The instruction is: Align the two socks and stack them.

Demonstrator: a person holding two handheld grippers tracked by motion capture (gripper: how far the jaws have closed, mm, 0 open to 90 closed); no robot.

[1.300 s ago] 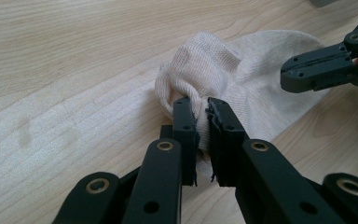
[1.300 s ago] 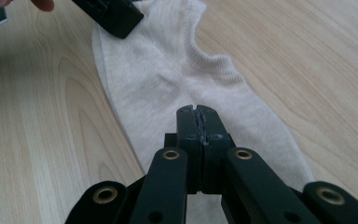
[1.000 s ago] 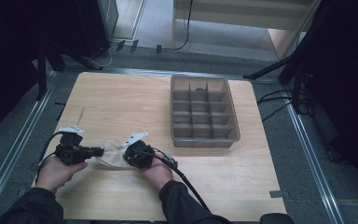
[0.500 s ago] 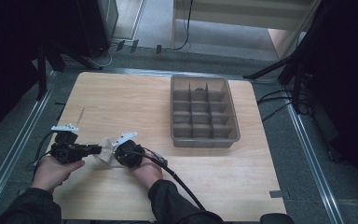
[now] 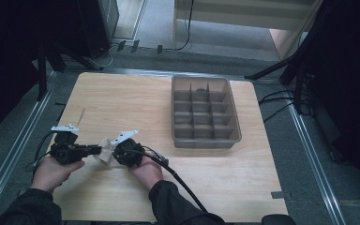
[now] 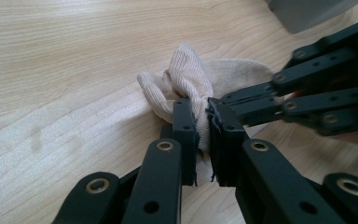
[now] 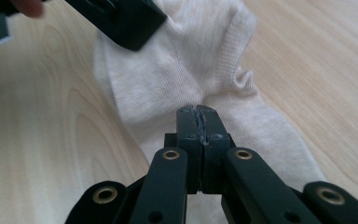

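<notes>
- Your two tongs, left tongs [image 5: 96, 150] and right tongs [image 5: 114, 152], meet tip to tip over the sock [image 5: 104, 155]; no gap to pass between them.
- Bench [image 5: 131, 103] is bare ahead of you, up to the far edge.
- Divided tray [image 5: 205, 138] blocks the far right.

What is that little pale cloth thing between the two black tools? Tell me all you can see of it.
It looks like a beige sock of fine ribbed knit, soft and crumpled. It lies on the wooden table near the front left, bunched into folds between the two hands. The left gripper has its jaws pinched on a raised fold, and the right gripper is closed on the fabric from the other side. The rest rests flat on the wood.
</notes>
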